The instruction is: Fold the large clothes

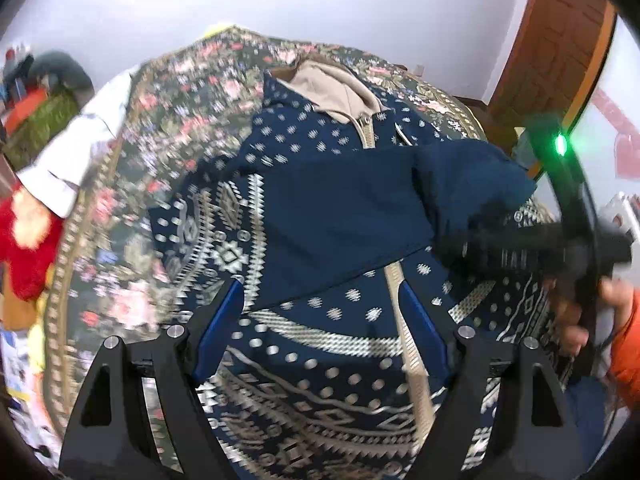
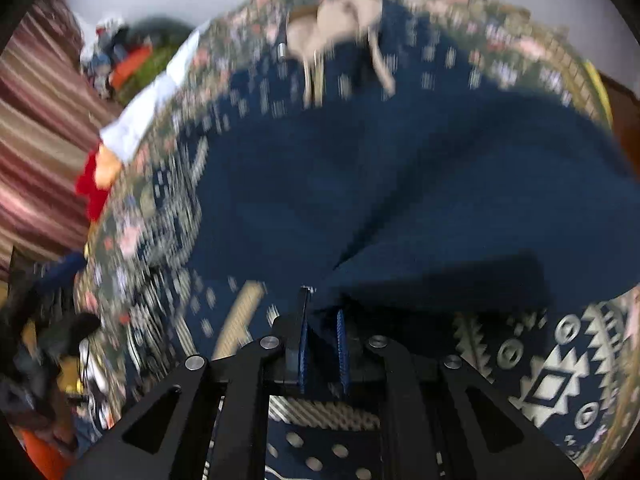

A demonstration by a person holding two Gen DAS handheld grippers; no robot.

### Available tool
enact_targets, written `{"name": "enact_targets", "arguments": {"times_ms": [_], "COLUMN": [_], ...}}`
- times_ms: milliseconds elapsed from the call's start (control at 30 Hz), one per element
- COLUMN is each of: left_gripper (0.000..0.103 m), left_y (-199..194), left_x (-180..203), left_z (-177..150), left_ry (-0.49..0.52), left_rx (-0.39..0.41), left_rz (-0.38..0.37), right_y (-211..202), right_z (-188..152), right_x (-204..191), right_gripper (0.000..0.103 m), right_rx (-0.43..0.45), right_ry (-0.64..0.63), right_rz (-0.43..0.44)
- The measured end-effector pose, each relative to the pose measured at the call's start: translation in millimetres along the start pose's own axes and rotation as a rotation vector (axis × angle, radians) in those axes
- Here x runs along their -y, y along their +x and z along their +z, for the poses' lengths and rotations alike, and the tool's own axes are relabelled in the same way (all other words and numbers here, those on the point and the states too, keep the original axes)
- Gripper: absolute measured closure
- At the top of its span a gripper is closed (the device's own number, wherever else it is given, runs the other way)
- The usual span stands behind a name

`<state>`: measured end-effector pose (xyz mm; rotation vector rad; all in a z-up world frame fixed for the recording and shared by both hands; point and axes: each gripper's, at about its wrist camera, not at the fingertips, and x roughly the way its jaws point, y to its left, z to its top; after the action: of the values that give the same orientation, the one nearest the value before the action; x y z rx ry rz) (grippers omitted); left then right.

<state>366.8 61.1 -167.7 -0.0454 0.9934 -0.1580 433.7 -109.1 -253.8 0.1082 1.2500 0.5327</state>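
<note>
The navy patterned hooded jacket lies spread front-up on the floral bedspread, beige hood at the far end, zip running down the middle; flat like that so the sides can be folded inward. The right tool is clamped tight on the plain navy sleeve, pads pinching the cloth near its end; the sleeve hangs draped across the chest, and my read is it is being carried over the body to make the first fold. In the left view the same sleeve crosses the jacket, with the right tool's black body and a hand behind it at the right edge. The left tool hangs over the lower front with its blue pads standing wide apart, nothing between them; likely waiting to pin or smooth the hem. No containers to report; only loose clothes heaped beyond the bed, too blurred to name.
</note>
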Motion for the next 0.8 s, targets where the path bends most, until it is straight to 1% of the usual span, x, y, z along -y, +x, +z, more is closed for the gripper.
{"name": "enact_targets", "arguments": {"times_ms": [67, 133, 200, 267, 333, 400, 433, 567, 633, 733, 767, 800], "left_gripper": [0.023, 0.023, 0.023, 0.023, 0.023, 0.023, 0.023, 0.023, 0.023, 0.024, 0.026, 0.031], "left_y": [12.6, 23.8, 33.1, 40.0, 43.0, 43.8, 43.7, 48.5, 58.3, 79.7, 87.1, 97.1], "left_x": [3.2, 9.7, 20.4, 35.2, 54.7, 77.9, 88.2, 139.2, 170.0, 207.8, 214.8, 225.4], "left_z": [7.7, 14.8, 20.8, 26.6, 33.7, 42.4, 46.4, 62.0, 68.8, 74.0, 76.3, 79.2], "left_ry": [-0.042, -0.074, -0.084, -0.075, -0.038, 0.027, 0.059, 0.2, 0.278, 0.358, 0.366, 0.367], "left_rx": [-0.022, -0.038, -0.055, -0.065, -0.065, -0.055, -0.047, -0.032, -0.036, -0.065, -0.078, -0.1], "left_rz": [-0.054, -0.108, -0.146, -0.169, -0.178, -0.168, -0.164, -0.161, -0.148, -0.153, -0.16, -0.174], "right_y": [-5.0, -8.5, -15.7, -31.4, -53.8, -82.8, -92.9, -136.8, -148.5, -157.5, -158.9, -159.7], "right_z": [-6.8, -11.6, -16.8, -23.3, -32.2, -42.0, -43.2, -55.6, -60.0, -66.9, -69.5, -72.3], "right_x": [5.1, 8.4, 10.6, 11.9, 15.3, 24.7, 27.8, 68.2, 88.2, 124.1, 134.5, 143.8], "right_gripper": [0.094, 0.094, 0.094, 0.094, 0.094, 0.094, 0.094, 0.094, 0.094, 0.094, 0.094, 0.094], "right_rx": [0.012, -0.022, -0.04, -0.027, 0.015, 0.082, 0.101, 0.191, 0.206, 0.204, 0.2, 0.198], "right_ry": [-0.021, -0.034, -0.046, -0.064, -0.102, -0.138, -0.144, -0.115, -0.082, 0.012, 0.036, 0.057], "right_rz": [0.023, 0.034, 0.038, 0.034, 0.001, -0.058, -0.076, -0.217, -0.251, -0.263, -0.267, -0.273]}}
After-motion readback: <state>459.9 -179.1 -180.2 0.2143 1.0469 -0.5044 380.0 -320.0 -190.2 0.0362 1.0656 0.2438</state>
